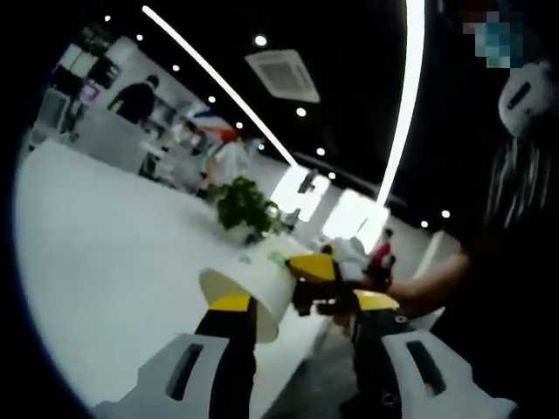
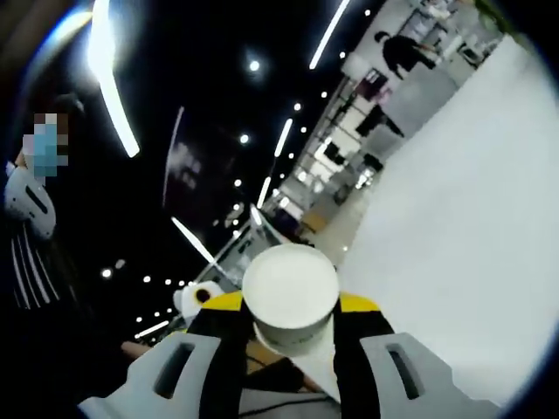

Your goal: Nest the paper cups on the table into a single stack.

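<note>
A paper cup point(image 1: 249, 292) is held clamped in the left gripper point(image 1: 301, 305), lifted off the white table point(image 1: 105, 262) and tilted. A second cup point(image 2: 290, 297) is pinched in the right gripper point(image 2: 288, 323). Thin, light and crushable, the cups are best gripped gently at mid-wall.

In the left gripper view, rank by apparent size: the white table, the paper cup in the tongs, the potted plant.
1. White table, largest by far.
2. Paper cup.
3. Potted plant.
The cup is much nearer the camera, so its lead over the plant says little about real size.
</note>
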Motion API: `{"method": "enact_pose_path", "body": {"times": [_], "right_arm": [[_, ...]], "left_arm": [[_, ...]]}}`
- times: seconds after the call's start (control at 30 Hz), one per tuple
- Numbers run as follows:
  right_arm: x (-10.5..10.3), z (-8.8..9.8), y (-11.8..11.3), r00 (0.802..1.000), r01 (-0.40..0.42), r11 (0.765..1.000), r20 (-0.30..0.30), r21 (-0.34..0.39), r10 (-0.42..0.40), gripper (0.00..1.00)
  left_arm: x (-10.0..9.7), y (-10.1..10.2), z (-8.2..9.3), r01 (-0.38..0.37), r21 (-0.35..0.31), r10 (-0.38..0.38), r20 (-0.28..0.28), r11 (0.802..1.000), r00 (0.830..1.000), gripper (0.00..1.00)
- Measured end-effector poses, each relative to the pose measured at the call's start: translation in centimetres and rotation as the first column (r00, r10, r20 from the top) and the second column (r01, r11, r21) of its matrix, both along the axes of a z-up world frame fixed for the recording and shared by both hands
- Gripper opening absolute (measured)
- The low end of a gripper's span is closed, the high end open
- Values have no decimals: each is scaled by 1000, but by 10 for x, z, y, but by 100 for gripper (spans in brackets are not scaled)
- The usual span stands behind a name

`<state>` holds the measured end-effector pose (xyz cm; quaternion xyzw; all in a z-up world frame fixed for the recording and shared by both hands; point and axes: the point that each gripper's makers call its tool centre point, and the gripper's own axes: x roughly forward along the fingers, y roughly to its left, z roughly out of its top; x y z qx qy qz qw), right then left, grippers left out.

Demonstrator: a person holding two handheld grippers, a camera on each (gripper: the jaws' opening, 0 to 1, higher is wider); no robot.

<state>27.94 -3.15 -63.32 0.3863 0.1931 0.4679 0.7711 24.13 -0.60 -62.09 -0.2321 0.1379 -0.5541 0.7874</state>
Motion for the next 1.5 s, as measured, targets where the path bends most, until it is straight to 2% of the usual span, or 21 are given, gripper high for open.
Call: {"method": "enact_pose_path", "body": {"times": [0.1, 0.27, 0.73, 0.97, 1.1, 1.2, 1.33, 1.5], "right_arm": [[-3, 7, 1, 1000, -20, 999, -3, 50, 20, 35], [-7, 15, 4, 999, -50, 994, 2, 95, 50, 35], [-17, 18, 8, 993, -114, 988, 32, 108, 111, 35], [-23, 19, 6, 988, -151, 981, 51, 120, 146, 35], [-27, 23, 6, 981, -188, 971, 70, 146, 179, 35], [-30, 30, 4, 969, -217, 968, 144, 123, 199, 35], [-32, 34, 6, 958, -243, 964, 180, 108, 221, 36], [-28, 39, 5, 956, -235, 967, 204, 98, 212, 47]], "left_arm": [[-2, 3, 10, 6, -35, -6, 24, 999, 1000, 30], [-2, 5, 17, 18, -79, -17, 13, 997, 1000, 21], [-6, 7, 16, 56, -63, -55, 21, 996, 998, 3], [-12, 5, 19, 98, -97, -100, -11, 990, 995, 1], [-17, 3, 26, 128, -106, -128, 1, 986, 992, 0], [-19, 2, 30, 159, -92, -159, 8, 983, 987, 0], [-17, 3, 32, 179, -85, -179, 8, 980, 984, 0], [-16, 1, 39, 194, -84, -193, 21, 977, 981, 0]]}}
